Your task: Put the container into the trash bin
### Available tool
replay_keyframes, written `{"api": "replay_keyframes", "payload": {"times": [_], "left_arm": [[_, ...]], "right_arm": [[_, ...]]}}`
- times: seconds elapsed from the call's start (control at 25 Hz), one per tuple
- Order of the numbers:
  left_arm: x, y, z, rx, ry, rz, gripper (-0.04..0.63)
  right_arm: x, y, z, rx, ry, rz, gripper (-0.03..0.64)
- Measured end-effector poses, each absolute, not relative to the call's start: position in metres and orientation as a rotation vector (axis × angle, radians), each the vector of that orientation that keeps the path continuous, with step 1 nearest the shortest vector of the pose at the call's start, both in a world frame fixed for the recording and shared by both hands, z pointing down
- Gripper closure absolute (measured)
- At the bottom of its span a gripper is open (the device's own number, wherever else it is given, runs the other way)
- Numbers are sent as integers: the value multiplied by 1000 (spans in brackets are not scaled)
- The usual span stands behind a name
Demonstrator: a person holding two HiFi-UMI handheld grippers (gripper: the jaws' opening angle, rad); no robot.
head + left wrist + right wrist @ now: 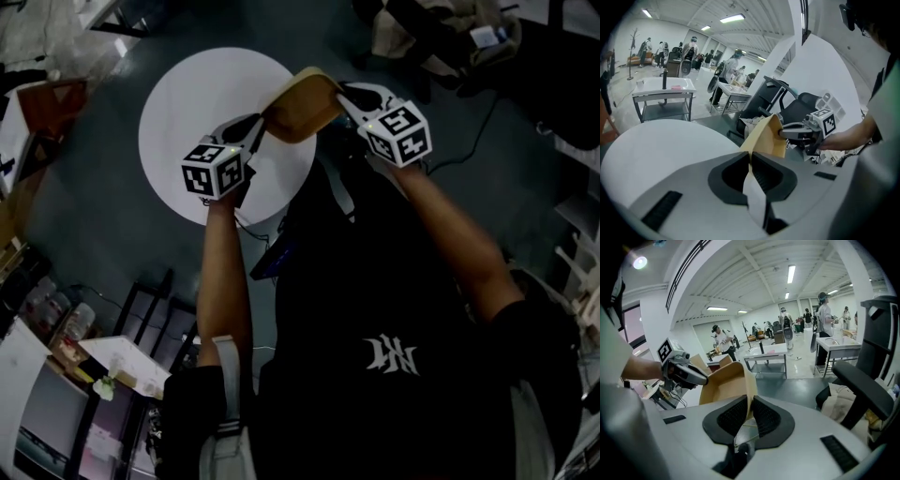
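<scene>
A brown paper container (pixel 302 103), open-topped, hangs in the air over the edge of a round white table (pixel 178 112). My left gripper (pixel 262 122) is shut on its left wall and my right gripper (pixel 343 92) is shut on its right wall. In the left gripper view the jaws (pixel 751 155) pinch a thin wall of the container (pixel 769 136), and the right gripper (pixel 786 133) grips the far side. In the right gripper view the jaws (pixel 750 401) clamp the near wall of the container (pixel 723 386), with the left gripper (pixel 702 378) on the opposite rim.
A black office chair (pixel 862 390) with a bag stands close by on the right. Bags and clothes (pixel 450 37) lie on the dark floor beyond. A cart with clutter (pixel 122 366) is at lower left. Steel tables (pixel 663 96) and several people fill the background.
</scene>
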State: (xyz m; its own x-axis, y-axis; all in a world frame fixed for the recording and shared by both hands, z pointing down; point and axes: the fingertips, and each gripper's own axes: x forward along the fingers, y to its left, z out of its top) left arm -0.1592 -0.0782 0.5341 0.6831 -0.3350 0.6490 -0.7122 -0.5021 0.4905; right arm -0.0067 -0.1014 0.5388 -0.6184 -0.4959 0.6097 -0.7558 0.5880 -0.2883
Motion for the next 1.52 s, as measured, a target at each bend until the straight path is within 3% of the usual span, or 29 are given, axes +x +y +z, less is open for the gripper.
{"api": "replay_keyframes", "payload": {"times": [0.96,1.52], "left_arm": [[55,-27,597,2086,-583,828,569],[60,-10,728,1836,-892,932,574]], "right_arm": [[207,-42,609,1123,-2199,895,557],[207,-51,750,965,-2114,962,561]]}}
